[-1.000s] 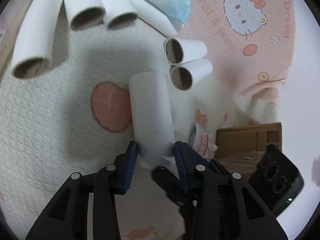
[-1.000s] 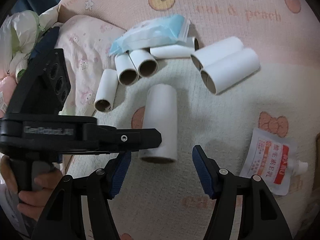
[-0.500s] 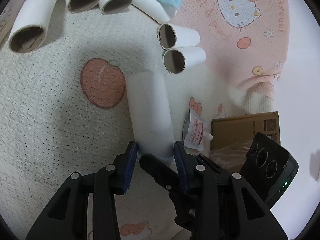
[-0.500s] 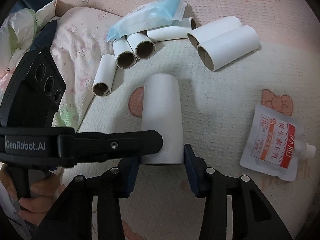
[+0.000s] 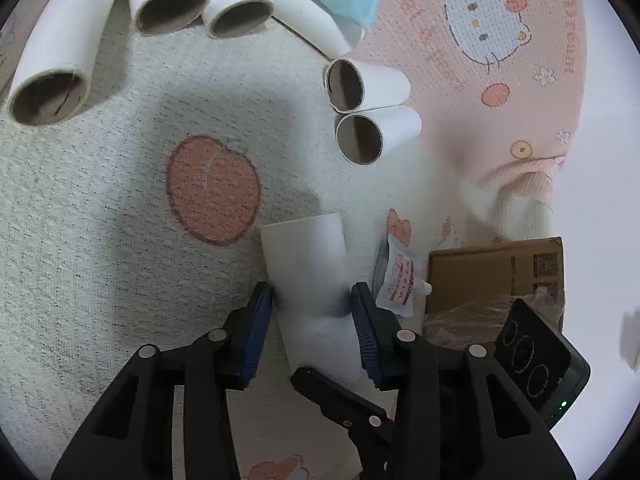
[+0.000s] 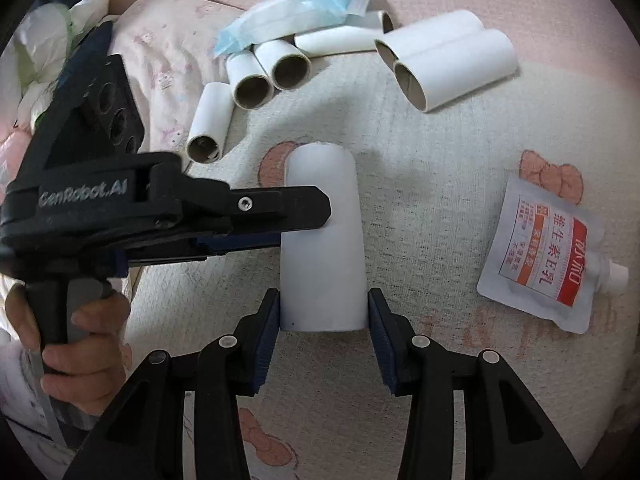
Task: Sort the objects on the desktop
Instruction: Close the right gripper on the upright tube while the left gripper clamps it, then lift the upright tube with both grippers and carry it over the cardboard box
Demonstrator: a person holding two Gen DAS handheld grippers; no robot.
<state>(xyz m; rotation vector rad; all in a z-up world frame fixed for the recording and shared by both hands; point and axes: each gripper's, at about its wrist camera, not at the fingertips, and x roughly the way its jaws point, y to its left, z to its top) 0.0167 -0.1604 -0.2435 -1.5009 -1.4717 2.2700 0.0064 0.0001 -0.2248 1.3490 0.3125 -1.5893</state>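
white paper tube [image 6: 322, 240] sits clamped in right gripper [image 6: 323, 312] jaws while left gripper [image 5: 313, 308] jaws open around it.

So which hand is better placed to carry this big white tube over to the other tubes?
Probably the right. The right gripper has its pads pressed on both sides of the big white tube at its near end. The left gripper straddles the tube too, but its jaws are opening, letting go.
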